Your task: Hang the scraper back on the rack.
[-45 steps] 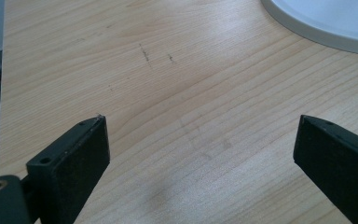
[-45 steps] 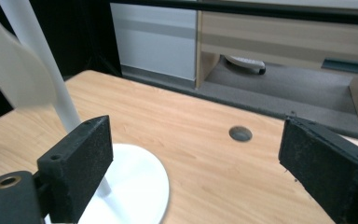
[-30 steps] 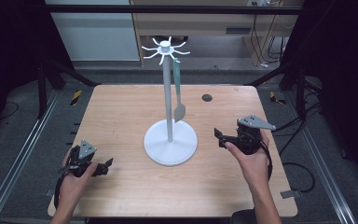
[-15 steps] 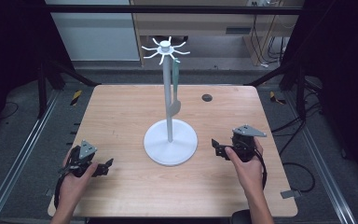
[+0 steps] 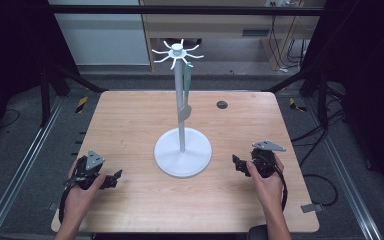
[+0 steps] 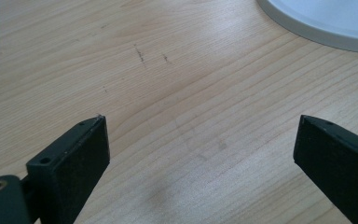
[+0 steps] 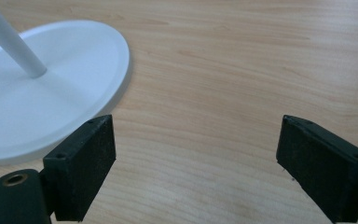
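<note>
Flanking a white stand (image 5: pixel 182 150) at frame centre, we see left gripper (image 5: pixel 111 180) and right gripper (image 5: pixel 239 164), jaws spread, empty; small dark disc (image 5: pixel 222 104) on table (image 5: pixel 130 125) behind.

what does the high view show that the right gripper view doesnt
High view alone: the stand's spoked top with a green-handled utensil hanging from it, a small dark disc on the table, both hands holding the left gripper and right gripper, and the floor around the table.

Right gripper view alone: that gripper's black fingers close up, spread wide with nothing between them.

Shared: the wooden table, the stand's round white base and the foot of its pole.
</note>
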A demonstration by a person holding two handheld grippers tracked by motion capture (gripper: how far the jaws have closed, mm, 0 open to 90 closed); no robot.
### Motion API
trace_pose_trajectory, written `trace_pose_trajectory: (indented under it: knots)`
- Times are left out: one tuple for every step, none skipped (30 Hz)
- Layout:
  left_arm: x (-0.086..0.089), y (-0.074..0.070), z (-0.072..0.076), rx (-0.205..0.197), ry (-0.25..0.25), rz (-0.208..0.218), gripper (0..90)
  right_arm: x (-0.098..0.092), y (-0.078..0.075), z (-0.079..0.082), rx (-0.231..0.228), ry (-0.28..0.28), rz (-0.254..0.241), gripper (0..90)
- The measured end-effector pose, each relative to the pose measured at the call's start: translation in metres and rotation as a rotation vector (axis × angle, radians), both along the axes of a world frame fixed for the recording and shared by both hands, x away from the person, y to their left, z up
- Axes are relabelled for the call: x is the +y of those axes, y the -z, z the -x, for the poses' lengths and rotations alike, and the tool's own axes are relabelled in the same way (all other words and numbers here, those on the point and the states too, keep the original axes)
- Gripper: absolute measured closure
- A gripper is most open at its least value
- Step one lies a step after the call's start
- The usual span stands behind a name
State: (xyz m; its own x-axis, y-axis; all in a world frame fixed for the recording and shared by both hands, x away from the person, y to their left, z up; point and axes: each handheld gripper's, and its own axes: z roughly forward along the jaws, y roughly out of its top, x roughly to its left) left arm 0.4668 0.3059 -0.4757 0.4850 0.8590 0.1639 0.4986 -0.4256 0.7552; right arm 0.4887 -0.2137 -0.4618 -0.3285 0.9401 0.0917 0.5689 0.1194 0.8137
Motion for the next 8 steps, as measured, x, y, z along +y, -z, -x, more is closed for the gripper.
trace_pose_trajectory:
  knots:
    - [-0.0004, 0.0002, -0.0003, -0.001, 0.001, 0.0, 3.2, -0.0006, 0.0021, 0.0007, 0.004, 0.002, 0.005, 12.4]
    - [-0.0007, 0.0004, -0.0007, 0.0, 0.003, -0.001, 3.2, -0.0015, 0.0039, 0.0015, 0.009, 0.001, 0.005, 12.6]
    - [-0.0013, 0.0007, -0.0012, 0.0, 0.002, 0.001, 3.2, -0.0025, 0.0057, 0.0021, 0.012, 0.0, 0.005, 12.6]
    - [-0.0016, 0.0008, -0.0016, 0.001, 0.003, 0.001, 3.2, -0.0027, 0.0071, 0.0029, 0.017, 0.001, 0.0, 12.6]
    - [-0.002, 0.001, -0.0019, 0.001, 0.003, 0.001, 3.2, -0.0032, 0.0084, 0.003, 0.024, -0.006, 0.008, 12.6]
    - [-0.0022, 0.001, -0.0022, 0.002, 0.005, -0.001, 3.2, -0.0029, 0.0094, 0.0033, 0.027, -0.005, 0.017, 12.6]
    - [-0.0024, 0.0011, -0.0024, 0.003, 0.006, -0.002, 3.2, -0.0029, 0.0105, 0.003, 0.029, -0.001, 0.031, 12.6]
    - [-0.0027, 0.0013, -0.0026, 0.002, 0.007, -0.003, 3.2, -0.0033, 0.0111, 0.0026, 0.032, 0.004, 0.039, 12.6]
